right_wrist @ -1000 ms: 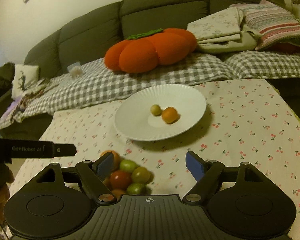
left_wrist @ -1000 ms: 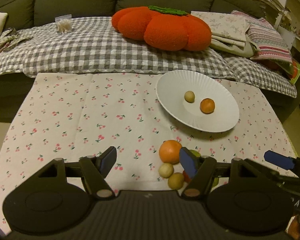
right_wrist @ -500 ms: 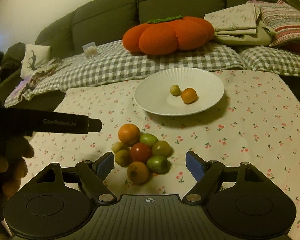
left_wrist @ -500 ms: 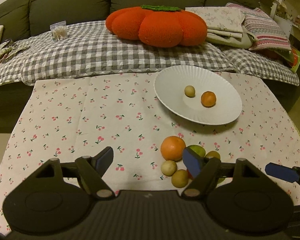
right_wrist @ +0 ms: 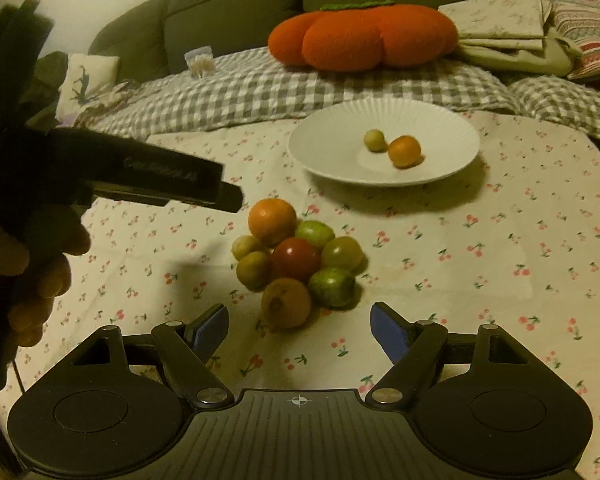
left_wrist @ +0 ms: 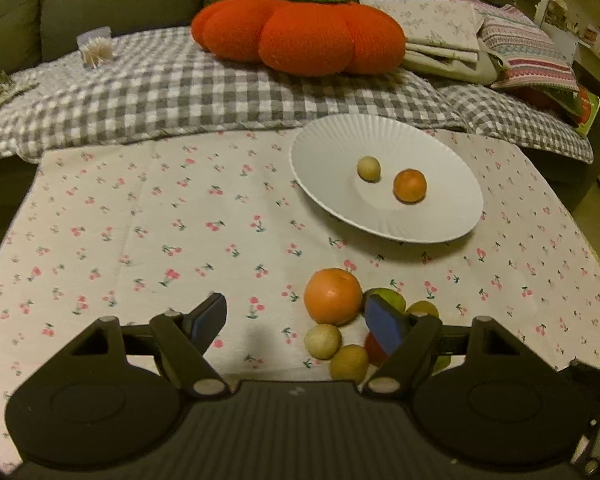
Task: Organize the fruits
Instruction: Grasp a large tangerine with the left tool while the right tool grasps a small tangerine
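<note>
Low in the right wrist view the right tongs (right_wrist: 298, 326) gape, gripping nothing. Just above them, mid-frame on the counter (right_wrist: 520, 240), sit eight fruits in a pile (right_wrist: 300, 262). At left, a hand (right_wrist: 24, 264) holds the left tongs (left_wrist: 296, 320), likewise released; their side lettering is too blurred to read. Farther up, the white plate (right_wrist: 332, 152) carries two fruits. One orange cushion (right_wrist: 360, 36) lies at the top.

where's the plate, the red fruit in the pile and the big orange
plate (right_wrist: 320, 152): right wrist view, bare left rim
red fruit (right_wrist: 296, 258): right wrist view, top face
big orange (left_wrist: 333, 295): left wrist view, its middle
</note>
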`<control>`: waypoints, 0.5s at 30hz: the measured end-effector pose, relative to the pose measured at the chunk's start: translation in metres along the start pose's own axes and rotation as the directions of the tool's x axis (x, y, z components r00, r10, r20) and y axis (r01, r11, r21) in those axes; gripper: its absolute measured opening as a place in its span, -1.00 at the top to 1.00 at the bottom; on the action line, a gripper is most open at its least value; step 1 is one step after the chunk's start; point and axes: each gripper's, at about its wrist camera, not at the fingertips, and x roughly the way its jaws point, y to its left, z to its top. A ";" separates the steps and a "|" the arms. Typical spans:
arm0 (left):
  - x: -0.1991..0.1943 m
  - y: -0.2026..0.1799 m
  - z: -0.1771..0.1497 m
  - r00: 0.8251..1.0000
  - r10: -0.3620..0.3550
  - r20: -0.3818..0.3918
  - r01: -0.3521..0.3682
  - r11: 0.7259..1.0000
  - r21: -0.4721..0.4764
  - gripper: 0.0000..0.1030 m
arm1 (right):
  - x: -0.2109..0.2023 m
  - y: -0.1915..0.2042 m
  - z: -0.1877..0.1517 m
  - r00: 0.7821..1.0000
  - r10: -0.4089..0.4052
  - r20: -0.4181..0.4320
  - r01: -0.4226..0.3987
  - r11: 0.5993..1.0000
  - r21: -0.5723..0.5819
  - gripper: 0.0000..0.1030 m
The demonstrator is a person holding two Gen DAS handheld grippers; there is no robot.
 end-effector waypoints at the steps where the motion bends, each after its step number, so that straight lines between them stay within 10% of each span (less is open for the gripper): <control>1: 0.004 0.000 0.000 1.000 -0.007 -0.003 0.007 1.000 -0.005 -0.48 | 0.003 0.000 -0.001 1.000 0.004 -0.003 -0.004 1.000 0.005 -0.53; 15: 0.038 0.005 0.001 0.998 -0.069 -0.005 0.068 0.995 -0.074 -0.37 | 0.033 0.005 -0.007 1.000 -0.017 0.017 0.016 1.000 0.027 -0.16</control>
